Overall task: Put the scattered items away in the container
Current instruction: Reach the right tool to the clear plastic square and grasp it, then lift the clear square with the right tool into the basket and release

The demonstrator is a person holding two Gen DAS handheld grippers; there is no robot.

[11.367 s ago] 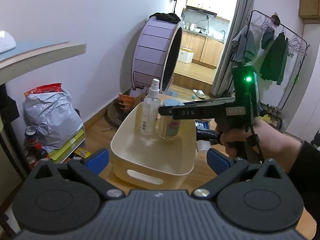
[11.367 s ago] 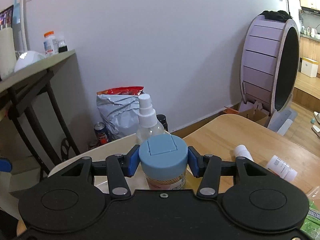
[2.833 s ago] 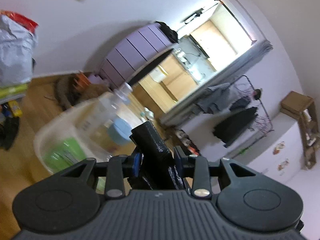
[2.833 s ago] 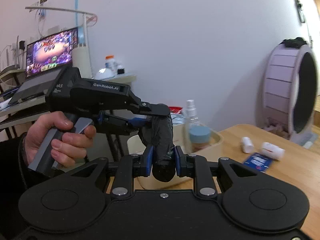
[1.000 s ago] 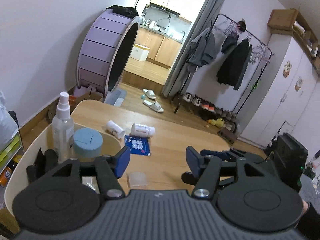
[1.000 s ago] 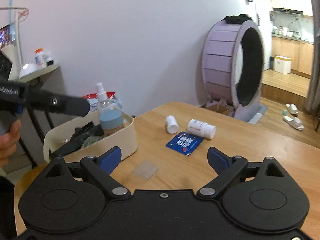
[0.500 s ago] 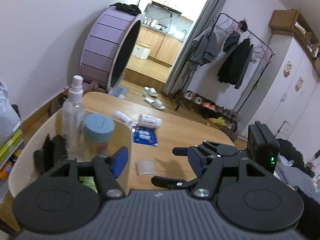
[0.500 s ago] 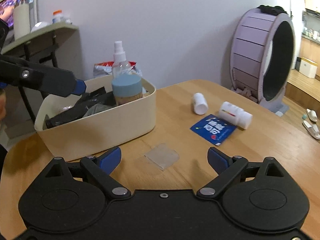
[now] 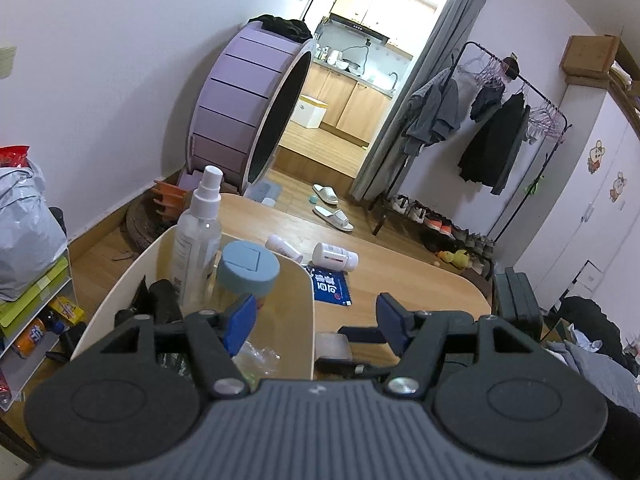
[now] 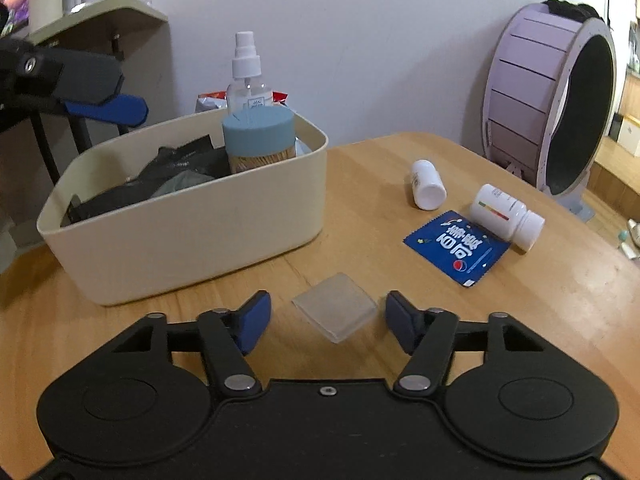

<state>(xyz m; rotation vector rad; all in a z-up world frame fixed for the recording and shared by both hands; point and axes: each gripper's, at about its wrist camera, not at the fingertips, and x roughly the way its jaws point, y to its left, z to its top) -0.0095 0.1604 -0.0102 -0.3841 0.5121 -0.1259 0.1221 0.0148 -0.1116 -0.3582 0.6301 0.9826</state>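
A cream bin (image 10: 192, 224) stands on the wooden table (image 10: 540, 304). It holds a spray bottle (image 10: 245, 76), a blue-lidded jar (image 10: 258, 140) and black packets (image 10: 176, 168). My right gripper (image 10: 327, 322) is open, low over the table, its blue pads on either side of a small clear square packet (image 10: 336, 306). A blue sachet (image 10: 460, 248) and two white pill bottles (image 10: 506, 214) (image 10: 426, 184) lie to the right. My left gripper (image 9: 316, 316) is open and empty above the bin's near right rim (image 9: 308, 320); the bin (image 9: 120, 292) shows below it.
A purple wheel (image 10: 552, 100) stands beyond the table's far right edge. A desk shelf (image 10: 100, 12) is at the left behind the bin. In the left wrist view a clothes rack (image 9: 500, 128) and shoes stand across the room.
My right gripper has dropped lower and closer, so the clear packet now lies between its open pads. My left gripper has drifted over the bin's rim. Both stay open.
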